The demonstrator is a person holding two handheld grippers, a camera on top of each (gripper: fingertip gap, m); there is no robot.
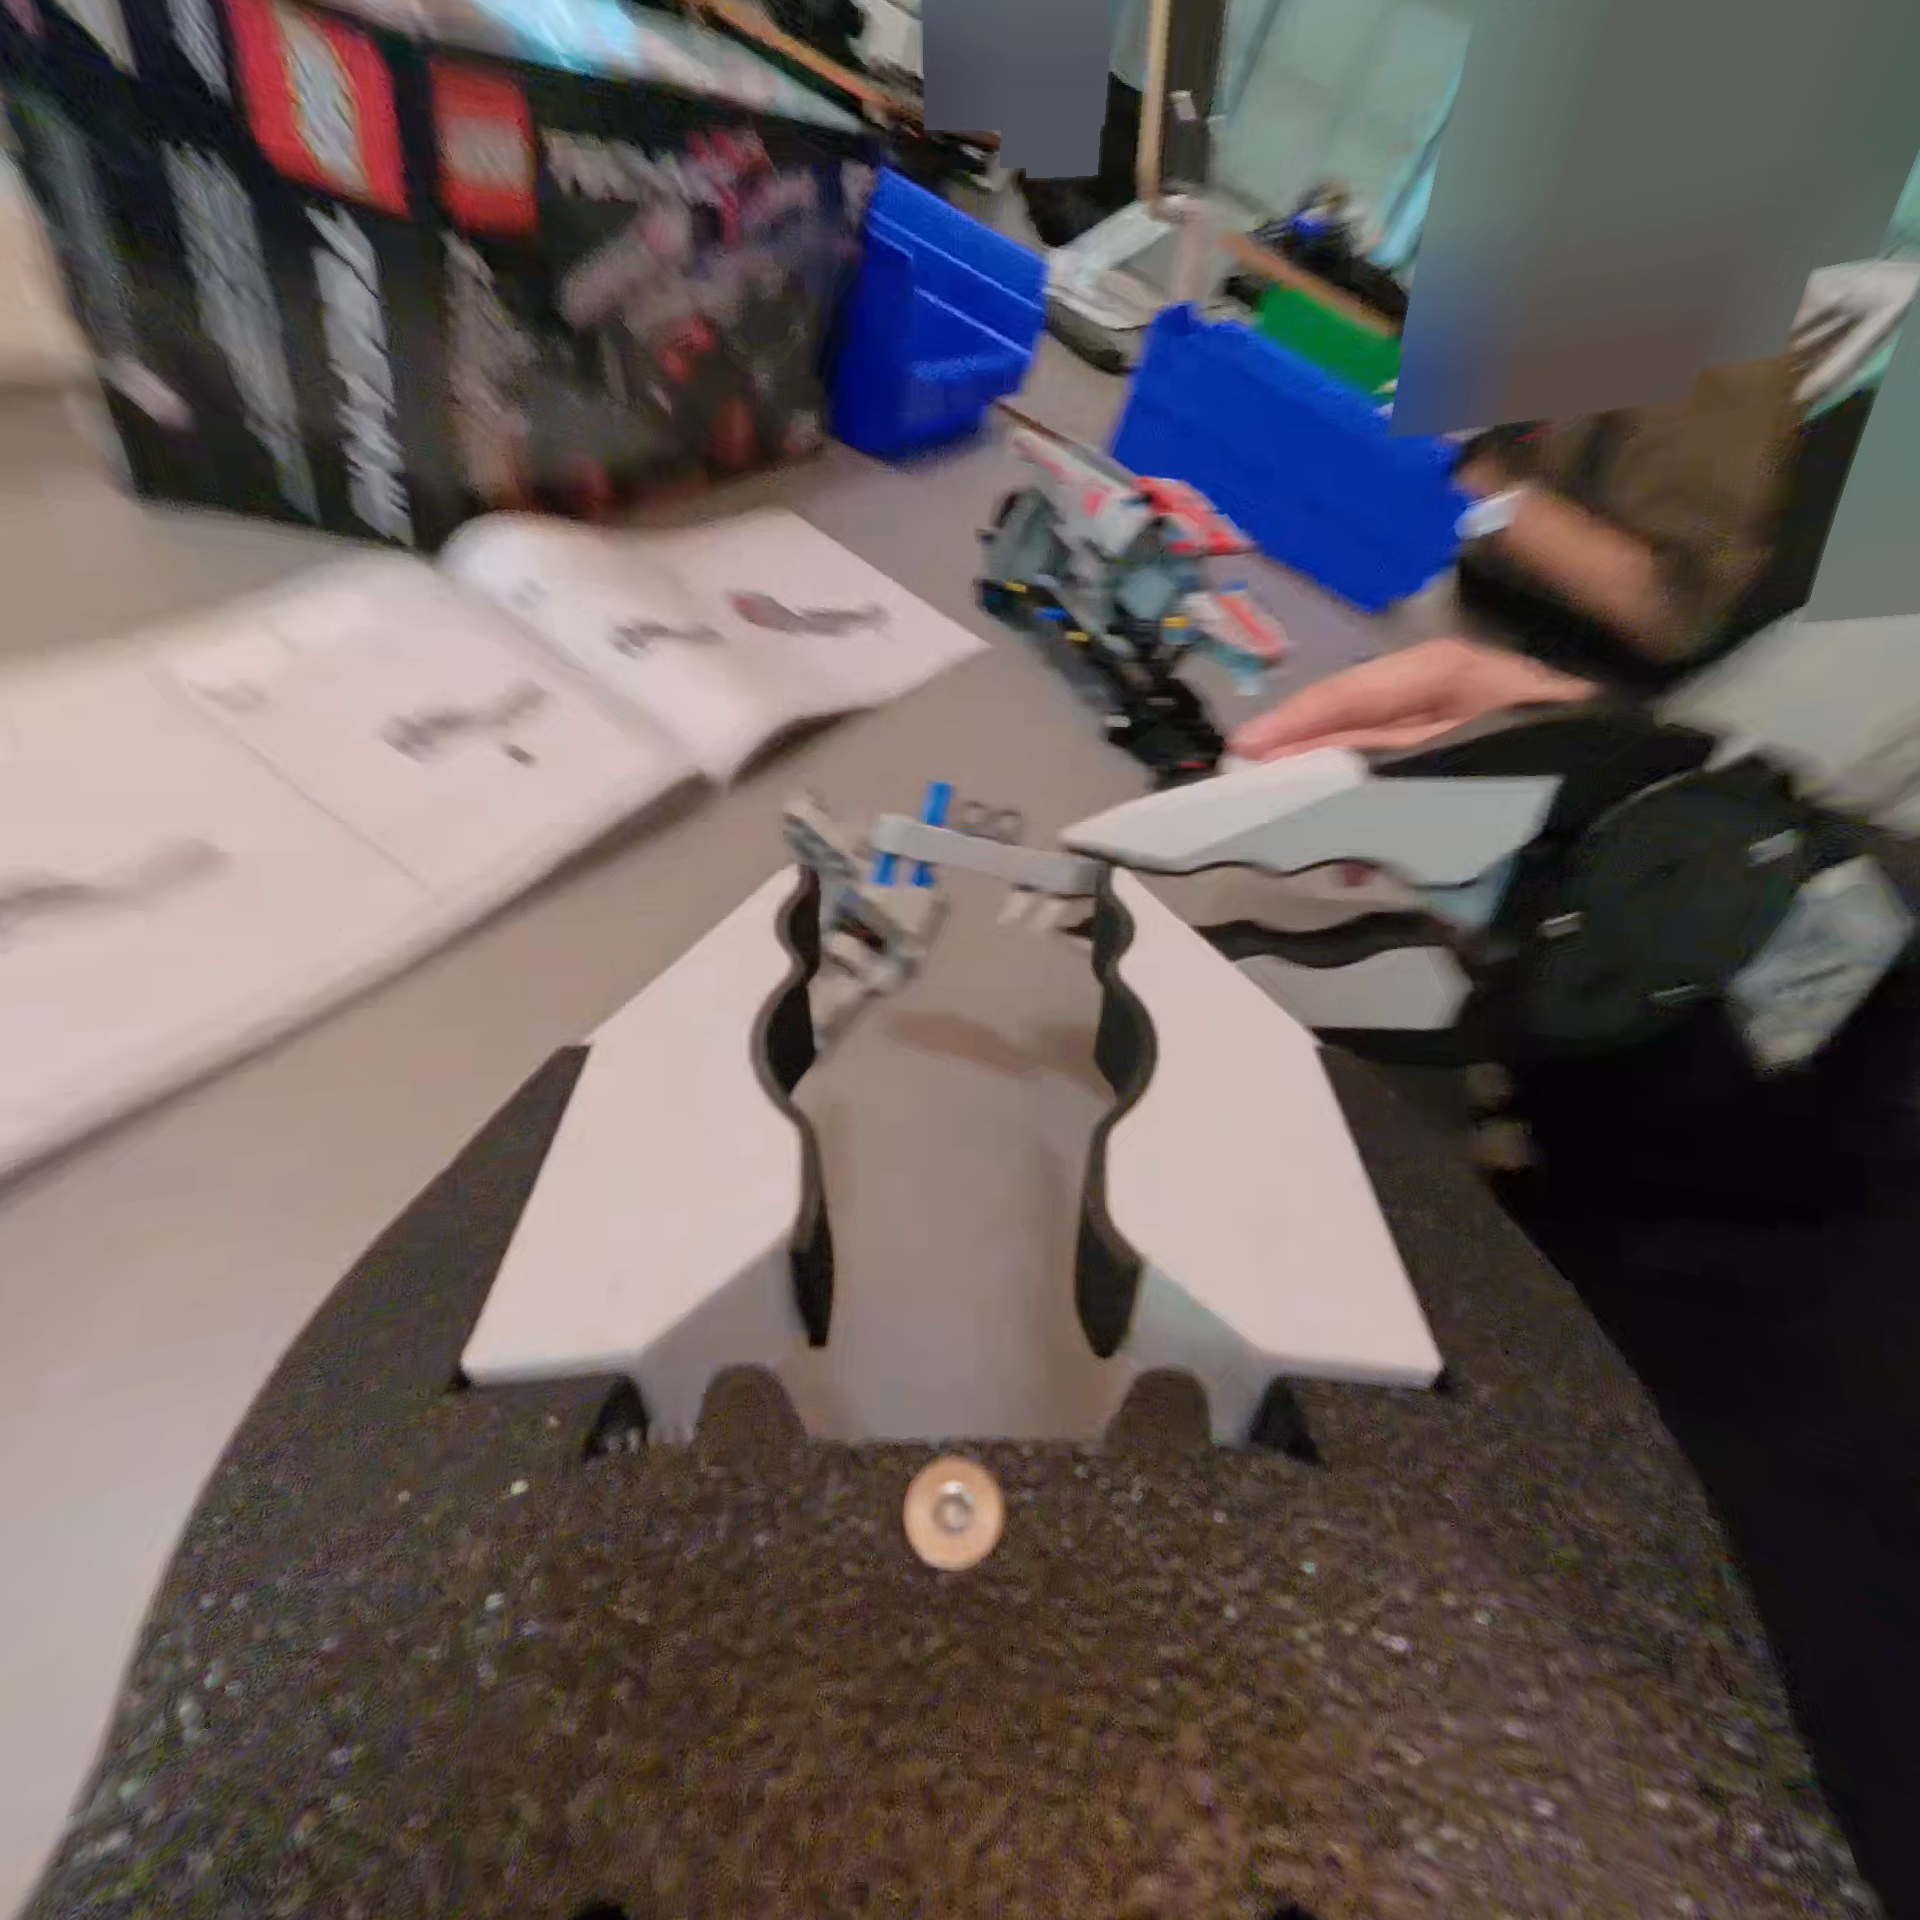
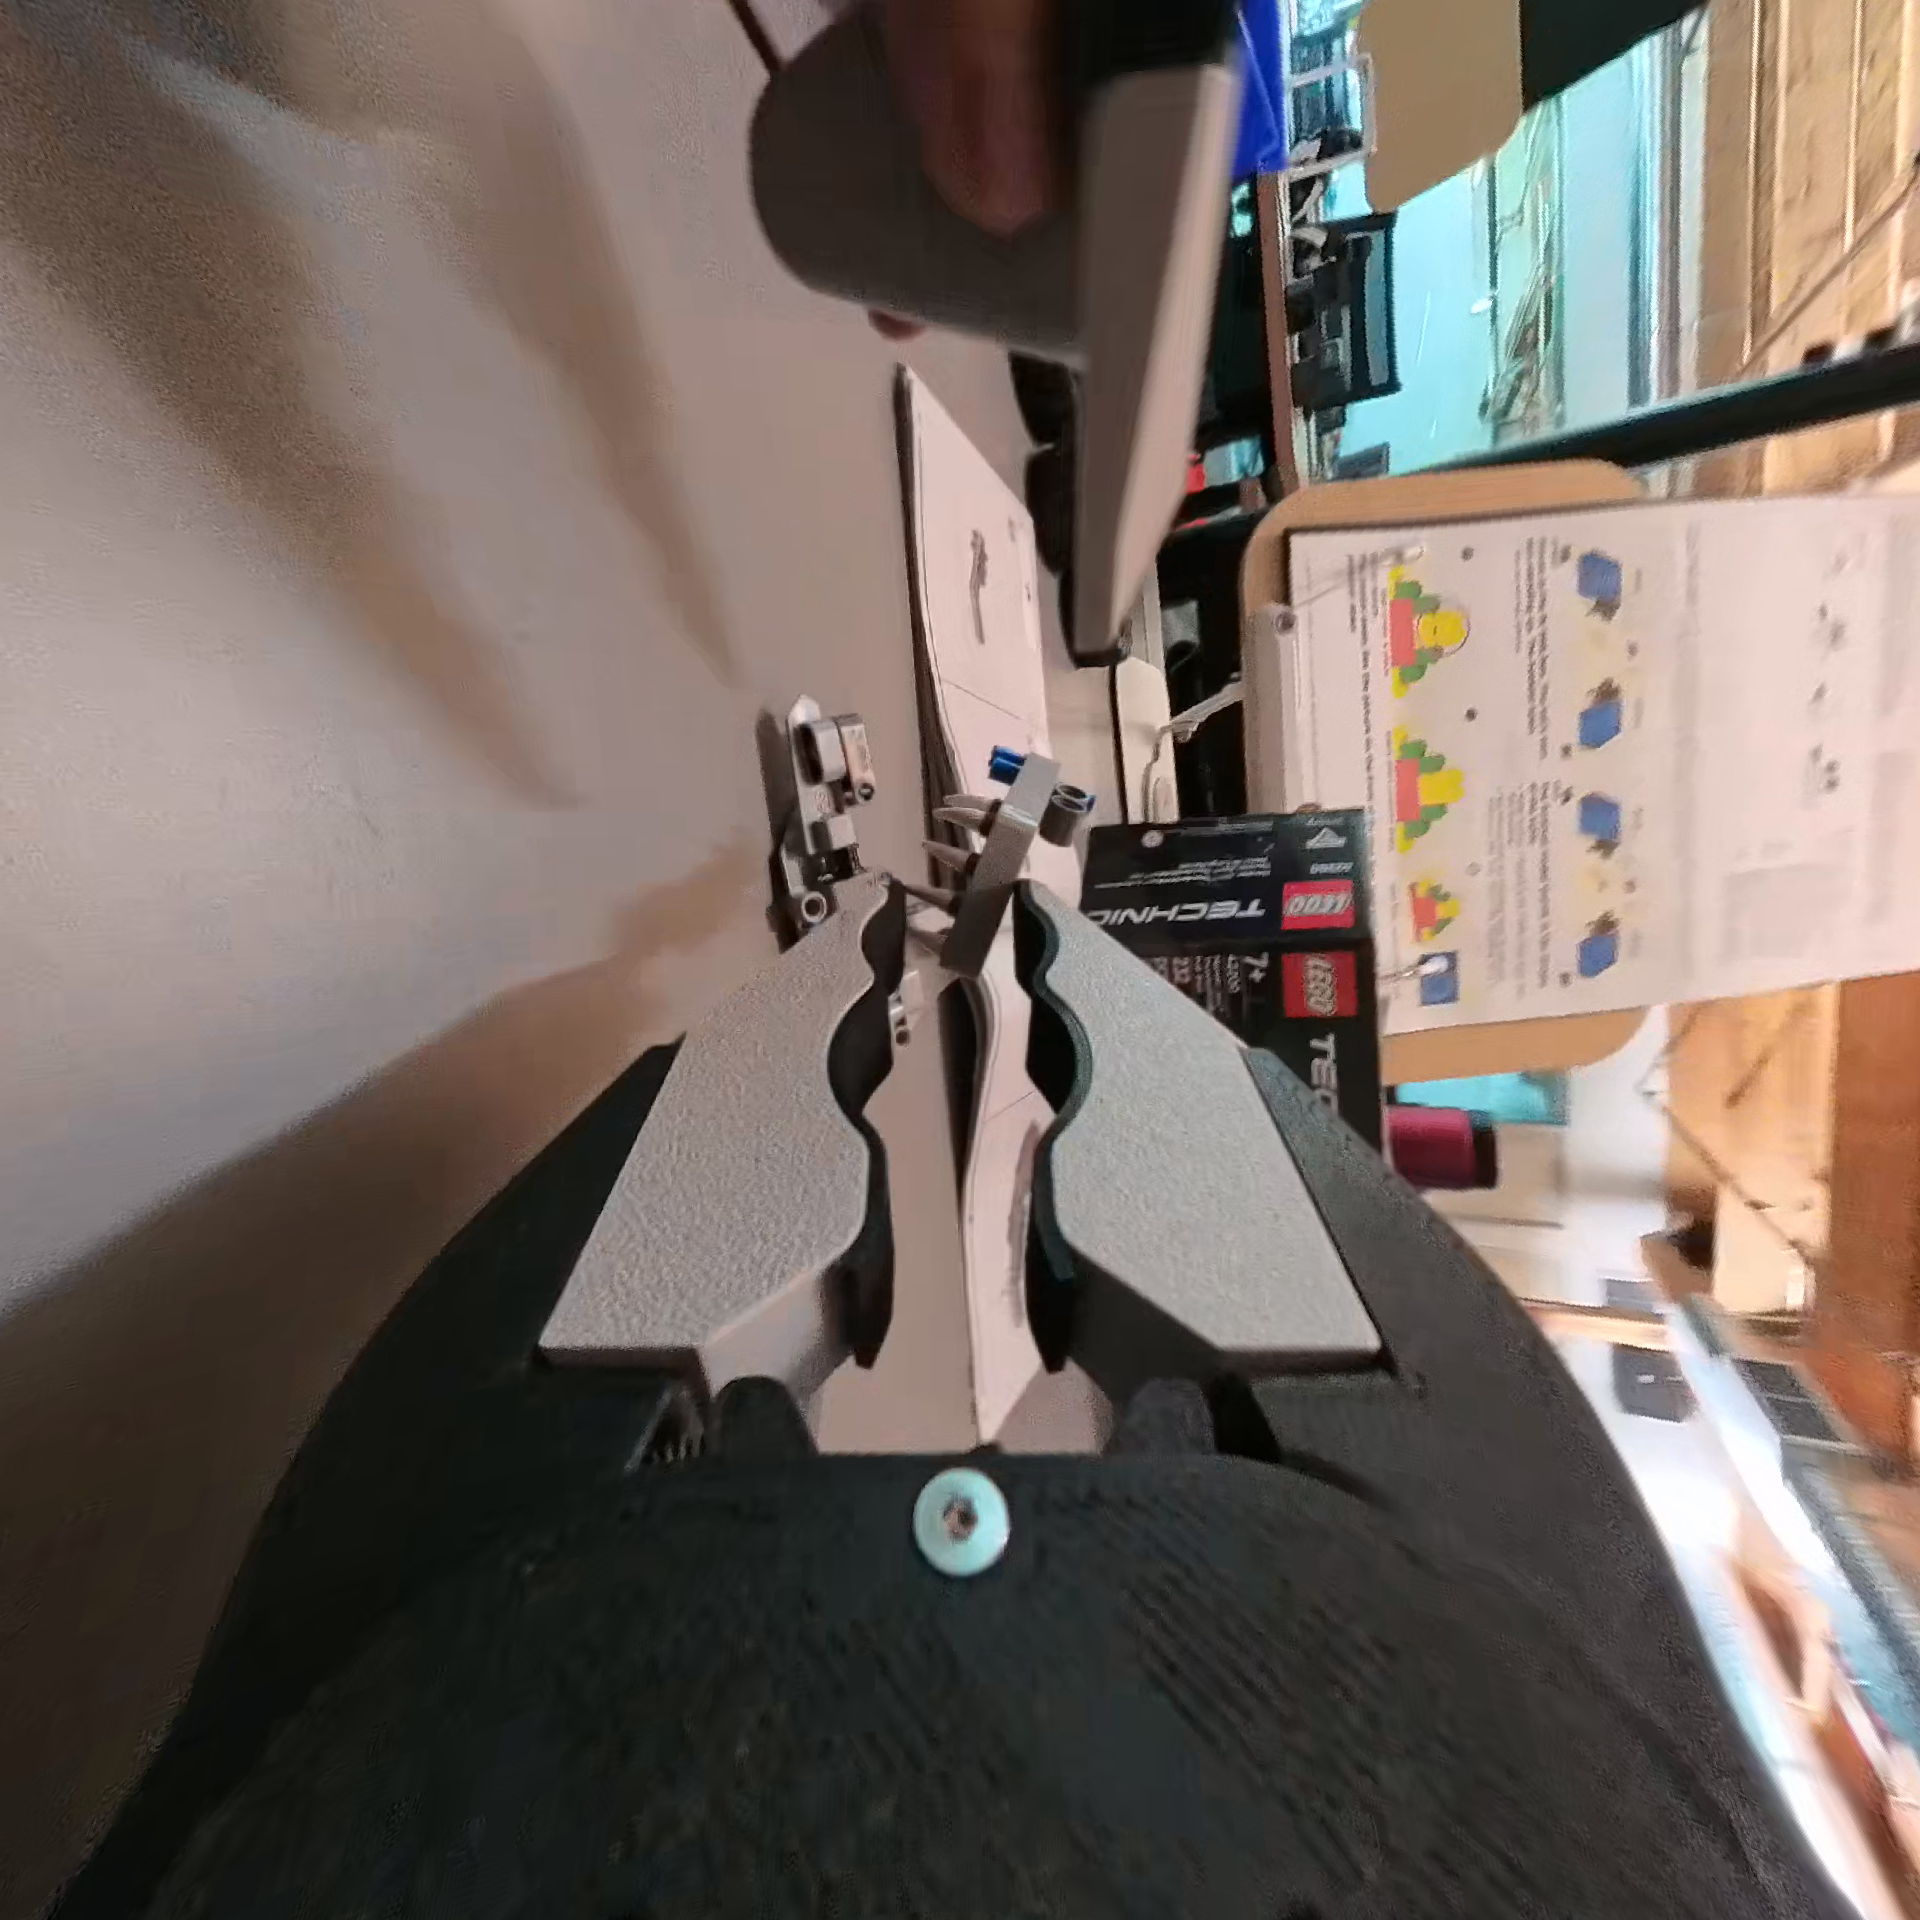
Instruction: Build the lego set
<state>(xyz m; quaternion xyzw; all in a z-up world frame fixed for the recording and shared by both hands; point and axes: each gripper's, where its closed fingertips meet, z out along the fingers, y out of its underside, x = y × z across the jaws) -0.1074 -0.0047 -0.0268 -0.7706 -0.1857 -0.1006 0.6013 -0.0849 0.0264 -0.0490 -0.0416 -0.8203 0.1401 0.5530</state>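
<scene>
Holding a grey beam [image 2: 995, 862] pinched in my right gripper [image 2: 951, 940], I bring it toward the small grey sub-assembly [image 1: 868, 925]. My left gripper [image 1: 945, 940] stands wide around that sub-assembly, so I should close it first. Then the blue pins [image 1: 902, 847] beside the sub-assembly can line up squarely.

1. The left gripper [image 1: 951, 914] has pale grey fingers [image 1: 665, 1143] lined with black wavy pads, on a speckled black body.
2. The right gripper [image 2: 951, 914] has textured grey fingers [image 2: 748, 1164], black pads and a black body.
3. The beam [image 1: 977, 854] is light grey, with bright blue pins [image 1: 935, 805].
4. The small assembly [image 1: 868, 935] on the near table is grey, with a blue part.
5. The far model [image 1: 1122, 582] is dark grey and black with red and white panels.
6. The bins [image 1: 935, 322] are saturated blue.
7. The set box [image 1: 416, 270] is black with white streaks and red square logos.
8. The instruction booklet [image 1: 416, 727] is white with grey drawings.
9. The table [image 1: 260, 1247] is beige-grey.
</scene>
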